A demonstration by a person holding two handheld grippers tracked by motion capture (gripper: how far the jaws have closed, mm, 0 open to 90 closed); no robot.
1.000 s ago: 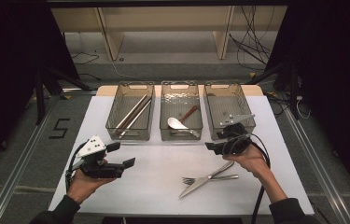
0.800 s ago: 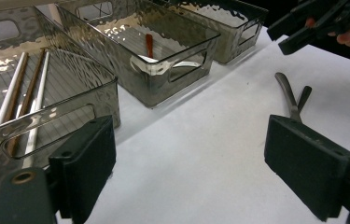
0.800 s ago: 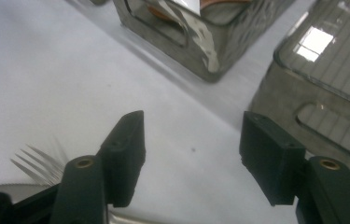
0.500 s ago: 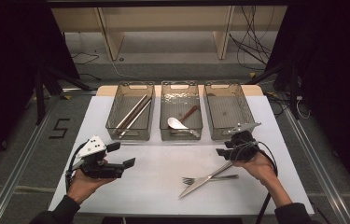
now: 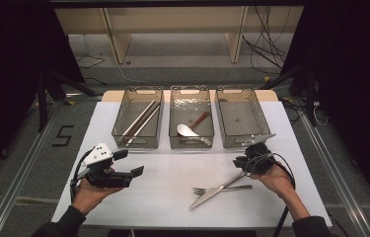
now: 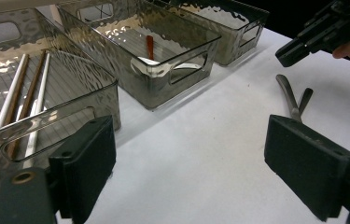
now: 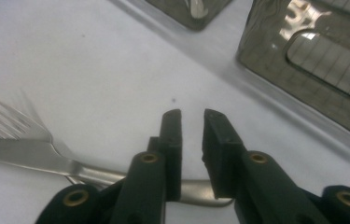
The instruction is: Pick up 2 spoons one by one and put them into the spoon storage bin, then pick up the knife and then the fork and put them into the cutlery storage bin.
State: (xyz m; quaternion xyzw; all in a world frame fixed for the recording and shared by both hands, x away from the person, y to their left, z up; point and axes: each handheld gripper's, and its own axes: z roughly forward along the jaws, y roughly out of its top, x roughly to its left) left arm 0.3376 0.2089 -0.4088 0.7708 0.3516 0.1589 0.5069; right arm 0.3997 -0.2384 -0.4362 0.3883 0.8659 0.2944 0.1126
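A table knife lies crossed over a fork on the white table, front right. My right gripper is down at the knife's handle end. In the right gripper view its jaws have just been closing and stand a narrow gap apart, with the knife handle low between them on the table and the fork tines to the left. My left gripper hovers at the front left, open and empty.
Three clear bins stand in a row at the back: the left bin holds long metal and wooden sticks, the middle bin a white spoon, and the right bin has nothing in it. The table's front edge runs just below both hands.
My right gripper has come down and toward the table's front onto the knife handle, and its jaws have narrowed. The left hand has stayed where it was.
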